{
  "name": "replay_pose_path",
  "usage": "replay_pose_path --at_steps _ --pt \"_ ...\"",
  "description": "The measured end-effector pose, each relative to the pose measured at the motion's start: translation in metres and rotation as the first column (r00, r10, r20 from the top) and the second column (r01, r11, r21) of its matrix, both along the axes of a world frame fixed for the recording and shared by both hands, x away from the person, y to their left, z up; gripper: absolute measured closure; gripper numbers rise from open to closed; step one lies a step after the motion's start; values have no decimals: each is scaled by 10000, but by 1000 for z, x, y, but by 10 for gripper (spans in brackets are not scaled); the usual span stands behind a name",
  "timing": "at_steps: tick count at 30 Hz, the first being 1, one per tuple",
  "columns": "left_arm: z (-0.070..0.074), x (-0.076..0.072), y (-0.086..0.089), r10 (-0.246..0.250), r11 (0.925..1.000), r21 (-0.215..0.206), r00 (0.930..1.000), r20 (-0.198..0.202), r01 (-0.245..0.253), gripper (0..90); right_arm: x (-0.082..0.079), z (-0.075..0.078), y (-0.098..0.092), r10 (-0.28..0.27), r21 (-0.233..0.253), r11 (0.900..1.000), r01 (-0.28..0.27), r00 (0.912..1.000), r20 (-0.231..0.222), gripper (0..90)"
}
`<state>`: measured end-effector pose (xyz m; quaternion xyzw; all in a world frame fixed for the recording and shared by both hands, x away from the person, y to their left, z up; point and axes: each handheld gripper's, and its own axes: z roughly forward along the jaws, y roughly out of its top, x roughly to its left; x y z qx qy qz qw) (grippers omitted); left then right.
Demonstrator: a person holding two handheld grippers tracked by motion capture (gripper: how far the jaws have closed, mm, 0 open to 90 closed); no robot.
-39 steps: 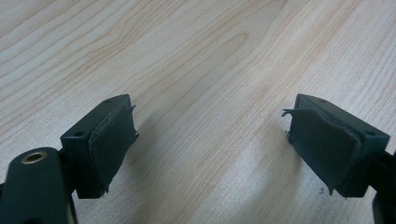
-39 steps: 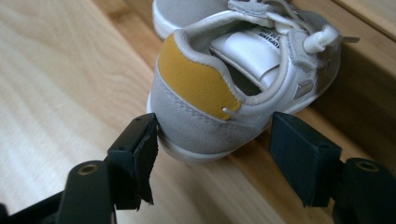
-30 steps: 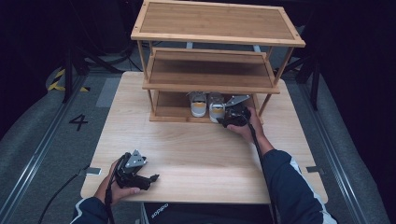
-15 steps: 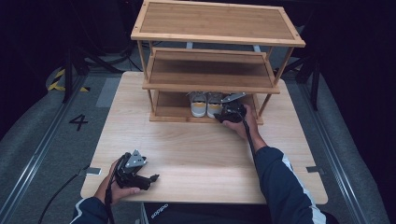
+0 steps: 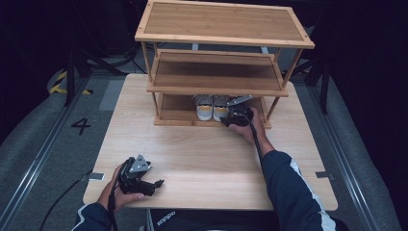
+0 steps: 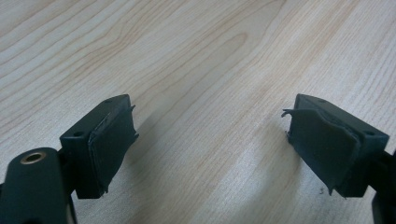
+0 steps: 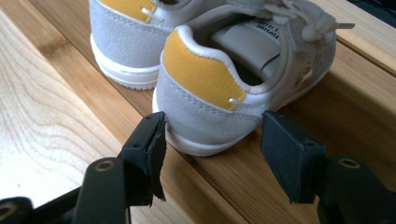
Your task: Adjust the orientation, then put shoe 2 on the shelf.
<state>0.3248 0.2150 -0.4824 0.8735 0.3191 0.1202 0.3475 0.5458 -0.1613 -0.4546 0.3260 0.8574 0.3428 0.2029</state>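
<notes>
Two small grey-and-white shoes with yellow heel patches stand side by side on the bottom tier of a bamboo shelf rack (image 5: 216,89). In the right gripper view the nearer shoe (image 7: 219,88) sits heel-first, and the other shoe (image 7: 126,37) is to its left. My right gripper (image 7: 212,149) is open, one jaw on either side of the nearer shoe's heel at sole level. In the high view the right gripper (image 5: 232,115) is at the shelf's front edge, by the right shoe (image 5: 221,107) and the left shoe (image 5: 203,107). My left gripper (image 5: 156,183) rests open near the table's front left, and my left gripper (image 6: 210,144) has bare wood between its jaws.
The rack stands at the back of the wooden table (image 5: 202,159), its middle and top tiers bare. Its thin posts (image 5: 273,107) flank the bottom shelf. Grey floor with a rail and a "4" marking (image 5: 81,126) lies to the left.
The right gripper and the right shoe have shifted left, so the shoe now stands close beside the other on the bottom shelf. The left gripper has not moved.
</notes>
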Motion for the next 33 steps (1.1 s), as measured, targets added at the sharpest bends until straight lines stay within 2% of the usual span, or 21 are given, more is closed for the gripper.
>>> replay_pose_path --at_steps 6,11,13,14,15,21,22,23,25,26,27,29,32,33 --pt "0 0 0 -13 10000 -79 10000 -83 13 149 -4 5 -1 205 -364 9991 -209 9997 -115 416" --pt "0 0 0 -43 9999 -92 10000 -84 42 149 -12 13 -4 351 -544 9979 -356 9993 -110 413" --pt "0 0 0 -43 10000 -88 10000 -85 43 149 -15 16 -6 553 -626 9965 -551 9985 26 413" --pt "0 0 0 -33 10000 -83 10000 -93 32 148 -19 18 -7 516 -641 9966 -521 9986 -89 410" --pt "0 0 0 -12 10000 -68 10000 -80 11 149 -21 20 -9 720 -730 9947 -720 9974 -29 407" --pt "0 0 1 -10 10000 4 10000 15 10 152 -37 27 -15 1110 -1044 9879 -1143 9931 -365 392" --pt "0 0 1 -8 10000 -1 10000 11 8 152 -40 28 -17 1181 -1259 9846 -1216 9924 -350 390" --pt "0 0 1 -13 10000 8 10000 4 13 152 -43 29 -19 1170 -1396 9829 -1203 9926 -320 385" --pt "0 0 1 -4 10000 12 10000 7 4 152 -48 30 -23 1252 -1267 9833 -1304 9910 -483 379" --pt "0 0 1 -5 10000 22 10000 8 5 152 -49 30 -26 1248 -1456 9809 -1292 9914 -392 370" --pt "0 0 1 -3 10000 22 10000 7 3 152 -51 30 -27 1212 -1408 9819 -1268 9915 -473 369" --pt "0 -1 1 8 10000 26 10000 20 -8 152 -55 31 -32 1227 -1612 9784 -1293 9912 -505 361" --pt "0 -1 1 87 10000 25 10000 45 -87 152 -61 33 -38 1296 -1586 9775 -1390 9892 -681 346" --pt "0 -1 1 91 10000 -22 10000 -2 -91 152 -63 35 -42 1316 -1771 9744 -1388 9899 -522 346"
